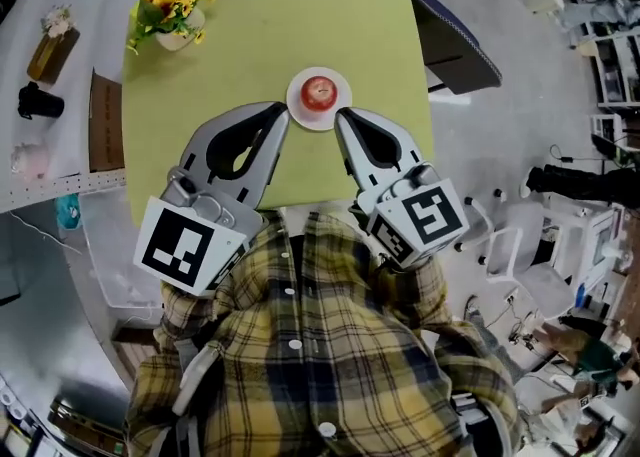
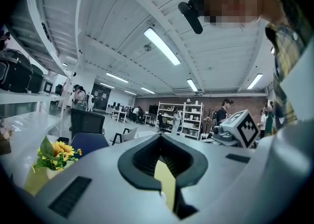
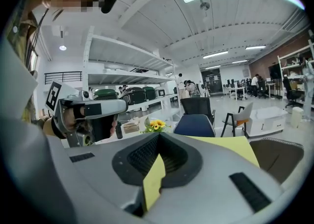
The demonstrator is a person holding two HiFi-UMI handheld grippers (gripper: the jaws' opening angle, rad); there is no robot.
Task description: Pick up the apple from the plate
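Apple [image 1: 319,92] on plate [image 1: 322,122], just beyond left hand-held gripper [image 1: 282,113] and right hand-held gripper [image 1: 342,117], both closed, empty.

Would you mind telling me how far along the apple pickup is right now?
Nothing is done yet: the apple sits on the plate. In hand: the left gripper and right gripper flank the plate, both shut and empty. Left: open, grasp, lift.

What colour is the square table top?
The square table top is pale yellow-green; the head view shows it best.
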